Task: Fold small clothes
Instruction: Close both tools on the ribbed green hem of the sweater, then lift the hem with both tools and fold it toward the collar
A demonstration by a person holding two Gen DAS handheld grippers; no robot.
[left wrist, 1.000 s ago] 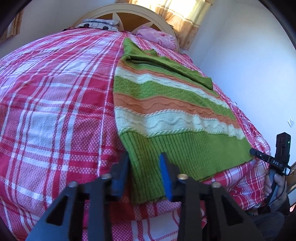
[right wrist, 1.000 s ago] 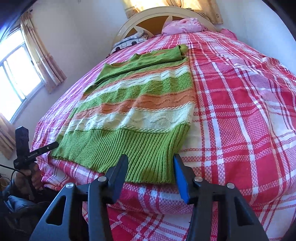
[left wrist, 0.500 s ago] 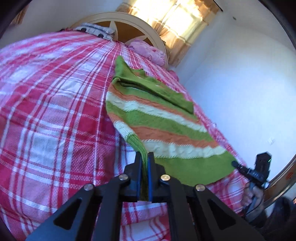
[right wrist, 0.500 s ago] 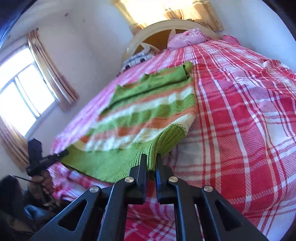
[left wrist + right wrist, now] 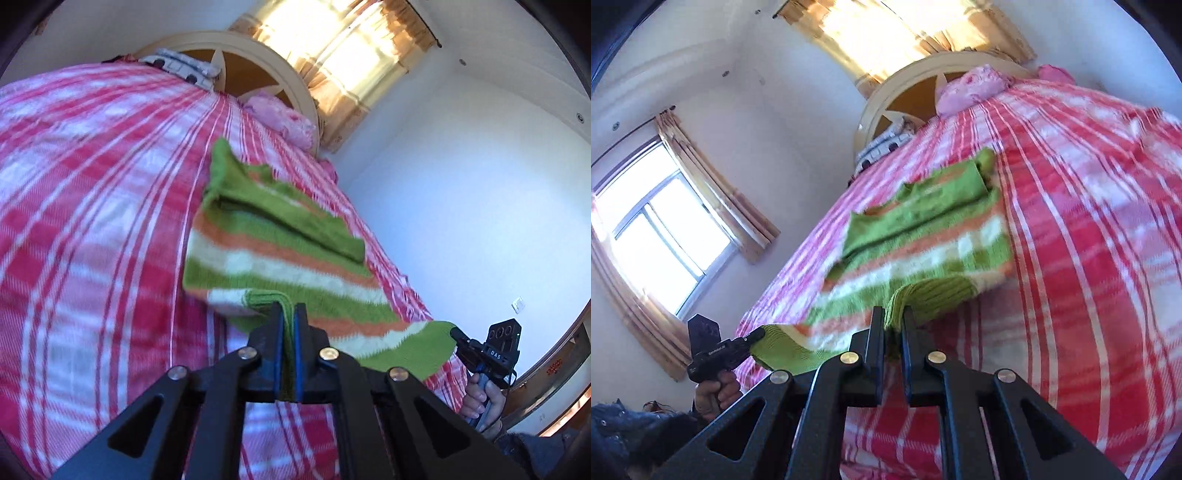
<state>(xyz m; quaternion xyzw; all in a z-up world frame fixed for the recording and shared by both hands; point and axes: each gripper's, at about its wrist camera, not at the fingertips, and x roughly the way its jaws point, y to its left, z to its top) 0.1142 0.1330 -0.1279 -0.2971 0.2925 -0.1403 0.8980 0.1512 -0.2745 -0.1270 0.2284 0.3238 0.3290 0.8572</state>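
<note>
A green, orange and cream striped knitted sweater (image 5: 280, 254) lies on a red plaid bed (image 5: 92, 229), its sleeves folded across the upper part. My left gripper (image 5: 289, 314) is shut on the left corner of the green ribbed hem and holds it lifted above the bed. My right gripper (image 5: 893, 321) is shut on the right hem corner of the sweater (image 5: 923, 251) and holds it lifted too. Each gripper shows in the other's view: the right one (image 5: 458, 336) and the left one (image 5: 757, 338). The hem hangs raised between them.
A cream headboard (image 5: 266, 70), pink pillows (image 5: 284, 118) and a patterned pillow (image 5: 181, 68) are at the far end of the bed. White walls and curtained windows (image 5: 661, 236) surround it. The plaid bed (image 5: 1108, 258) stretches wide on the outer side of each gripper.
Both grippers closed on the hem corners, then lifted the hem off the bed and carried it toward the collar. The lower part of the sweater now curls upward.
</note>
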